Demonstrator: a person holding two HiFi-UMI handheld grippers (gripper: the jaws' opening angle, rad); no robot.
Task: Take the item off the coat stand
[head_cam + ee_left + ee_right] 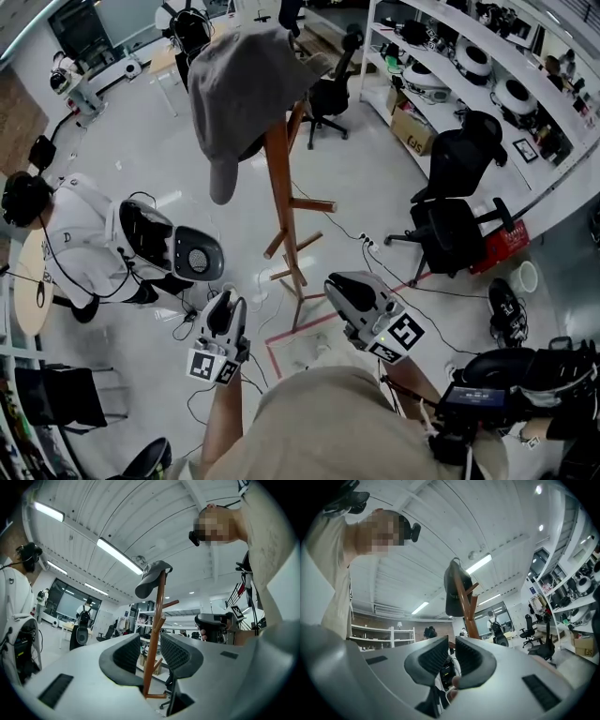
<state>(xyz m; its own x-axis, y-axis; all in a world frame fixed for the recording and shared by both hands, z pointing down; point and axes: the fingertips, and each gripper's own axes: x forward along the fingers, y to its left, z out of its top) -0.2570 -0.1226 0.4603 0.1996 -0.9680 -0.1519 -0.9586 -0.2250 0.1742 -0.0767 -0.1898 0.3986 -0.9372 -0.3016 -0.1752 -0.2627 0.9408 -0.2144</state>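
Note:
A grey cap [239,84] hangs on top of a wooden coat stand [281,187]. My left gripper [223,298] is low and to the left of the stand's foot. Its jaws are open and empty, and in the left gripper view [150,653] they frame the distant stand [157,630] and cap [152,576]. My right gripper [336,279] is to the right of the stand's foot. In the right gripper view [451,656] only a narrow gap separates its jaws, with nothing between them. The cap [457,592] and stand [469,613] rise above and beyond it. Neither gripper touches the cap.
A person in a white hoodie with a backpack [94,234] stands on the left. Black office chairs [450,230] and shelves [487,66] line the right side. Cables and a red tape square [300,342] lie on the floor by the stand's foot.

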